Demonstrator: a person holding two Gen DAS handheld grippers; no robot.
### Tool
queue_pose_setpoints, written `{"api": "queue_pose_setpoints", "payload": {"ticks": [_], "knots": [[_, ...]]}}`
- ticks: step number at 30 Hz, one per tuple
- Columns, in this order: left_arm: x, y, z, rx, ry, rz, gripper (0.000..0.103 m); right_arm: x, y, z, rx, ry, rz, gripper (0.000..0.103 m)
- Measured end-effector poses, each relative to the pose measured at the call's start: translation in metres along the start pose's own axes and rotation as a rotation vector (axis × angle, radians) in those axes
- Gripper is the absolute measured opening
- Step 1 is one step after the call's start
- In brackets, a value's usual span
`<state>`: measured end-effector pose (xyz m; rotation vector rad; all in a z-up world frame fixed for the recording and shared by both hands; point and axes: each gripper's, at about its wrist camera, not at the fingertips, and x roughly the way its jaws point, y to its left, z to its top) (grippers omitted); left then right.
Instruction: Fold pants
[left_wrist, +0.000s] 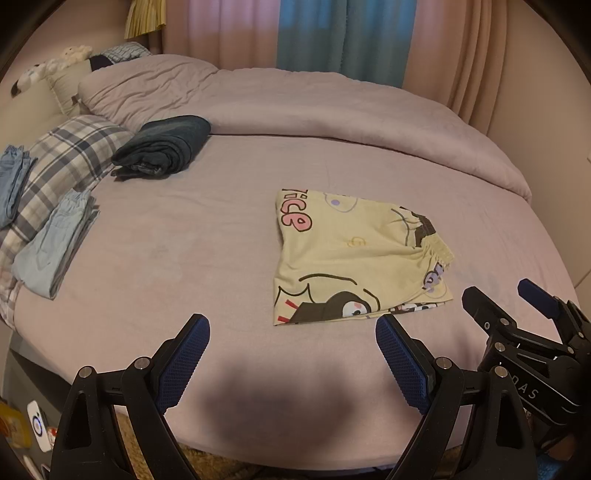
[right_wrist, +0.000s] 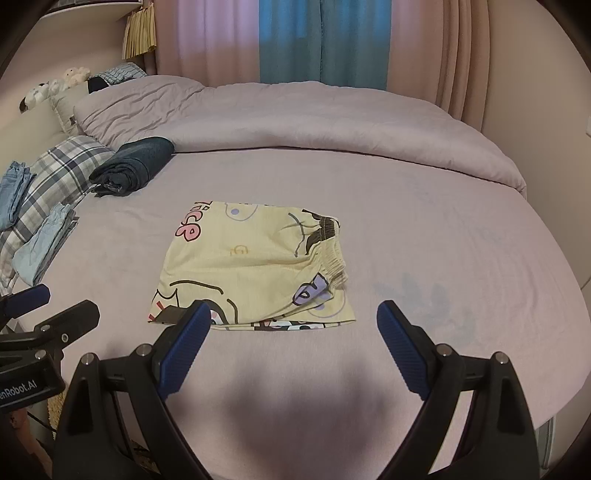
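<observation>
Pale yellow cartoon-print pants (left_wrist: 343, 254) (right_wrist: 251, 266) lie folded into a compact rectangle on the lilac bed sheet (left_wrist: 184, 258) (right_wrist: 443, 258), elastic waistband at their right side. My left gripper (left_wrist: 293, 339) is open, held over the sheet just in front of the pants and a little to their left, with nothing between its blue pads. My right gripper (right_wrist: 293, 325) is open too, at the pants' near edge; its left fingertip (right_wrist: 199, 317) overlaps the lower left corner in the view. The right gripper (left_wrist: 509, 302) also shows at the far right of the left wrist view.
A dark folded garment (left_wrist: 162, 147) (right_wrist: 133, 166) lies at the back left beside a plaid pillow (left_wrist: 70, 155) (right_wrist: 55, 173). Light blue folded clothes (left_wrist: 51, 243) (right_wrist: 37, 243) rest at the left edge. A bunched lilac duvet (left_wrist: 332, 107) (right_wrist: 314, 118) spans the back, curtains behind it.
</observation>
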<state>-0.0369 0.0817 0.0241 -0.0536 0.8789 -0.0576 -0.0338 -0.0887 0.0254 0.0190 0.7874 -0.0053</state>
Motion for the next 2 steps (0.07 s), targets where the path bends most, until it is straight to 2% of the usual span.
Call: {"api": "queue_pose_setpoints", "payload": {"ticks": [2], "knots": [[-0.0002, -0.0003, -0.0002, -0.001, 0.001, 0.0, 0.091, 0.0003, 0.0, -0.0005, 0.001, 0.001, -0.001, 0.092]]}}
